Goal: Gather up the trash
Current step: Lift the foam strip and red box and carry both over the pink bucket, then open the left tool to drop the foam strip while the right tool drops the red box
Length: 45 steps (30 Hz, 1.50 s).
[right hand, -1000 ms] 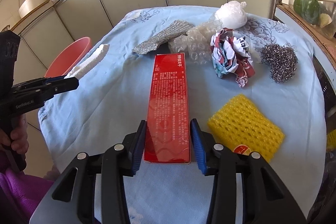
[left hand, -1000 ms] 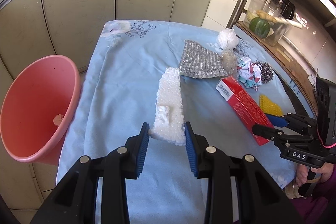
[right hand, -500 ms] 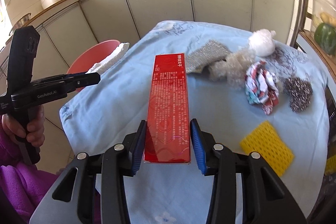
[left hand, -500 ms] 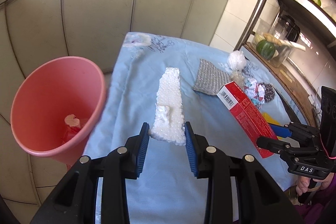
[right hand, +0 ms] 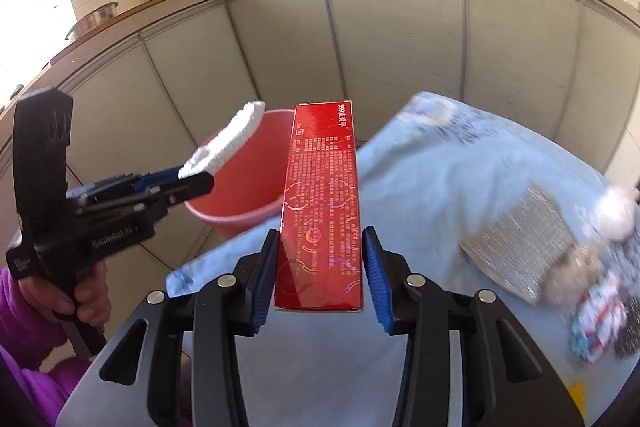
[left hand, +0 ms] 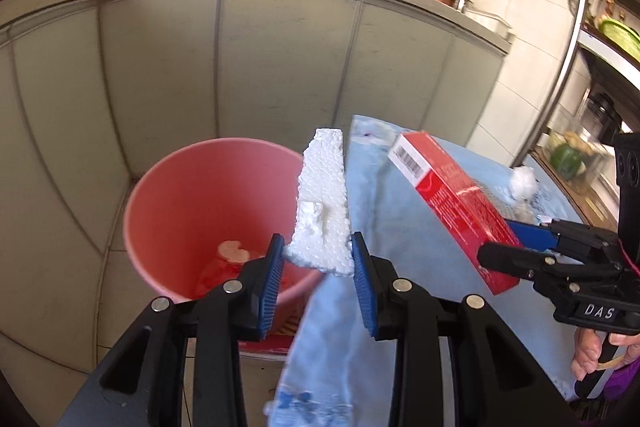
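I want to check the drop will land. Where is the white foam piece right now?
The white foam piece is clamped in the left tool, held over the near rim of the pink bucket, left of the red box.

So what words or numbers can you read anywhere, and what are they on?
"DAS": on the right hand-held gripper.
"GenRobot.AI": on the left hand-held gripper.
"999" and then Chinese characters: on the top edge of the red box.
The small print on the red box is too small to read.
The barcode digits on its end flap are too small.
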Each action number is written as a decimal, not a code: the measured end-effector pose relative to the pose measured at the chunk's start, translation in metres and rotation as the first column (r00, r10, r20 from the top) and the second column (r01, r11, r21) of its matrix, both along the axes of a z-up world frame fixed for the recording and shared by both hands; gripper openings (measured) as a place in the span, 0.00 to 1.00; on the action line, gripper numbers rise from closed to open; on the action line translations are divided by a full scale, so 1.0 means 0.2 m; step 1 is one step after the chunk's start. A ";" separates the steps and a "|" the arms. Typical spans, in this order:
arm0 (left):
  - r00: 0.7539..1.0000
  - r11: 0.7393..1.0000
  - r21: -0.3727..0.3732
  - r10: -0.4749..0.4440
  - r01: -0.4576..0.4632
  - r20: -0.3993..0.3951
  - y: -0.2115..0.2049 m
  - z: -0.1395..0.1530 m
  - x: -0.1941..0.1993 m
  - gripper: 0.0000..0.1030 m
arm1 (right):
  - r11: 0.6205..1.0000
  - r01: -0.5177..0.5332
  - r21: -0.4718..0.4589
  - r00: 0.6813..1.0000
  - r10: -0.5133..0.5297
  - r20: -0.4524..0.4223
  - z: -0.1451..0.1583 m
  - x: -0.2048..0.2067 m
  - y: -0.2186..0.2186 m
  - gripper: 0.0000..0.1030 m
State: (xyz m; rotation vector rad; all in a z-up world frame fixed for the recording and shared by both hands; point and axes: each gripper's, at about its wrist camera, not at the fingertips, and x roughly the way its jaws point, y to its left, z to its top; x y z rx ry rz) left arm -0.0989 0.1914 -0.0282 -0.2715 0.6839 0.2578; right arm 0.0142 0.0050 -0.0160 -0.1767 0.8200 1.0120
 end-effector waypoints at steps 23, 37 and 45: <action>0.980 0.987 -0.015 0.158 -0.161 -0.118 0.27 -0.21 -0.01 0.32 | 0.987 -0.127 -0.095 0.990 0.121 -0.070 -0.11 0.05 0.62 0.41; 0.965 0.983 -0.003 0.182 -0.186 -0.188 0.29 -0.30 0.09 0.33 | 0.973 -0.127 -0.194 0.987 0.104 -0.123 -0.21 0.08 0.79 0.41; 0.960 0.980 -0.002 0.193 -0.198 -0.202 0.30 -0.32 0.11 0.37 | 0.974 -0.119 -0.191 0.986 0.093 -0.139 -0.26 0.08 0.84 0.41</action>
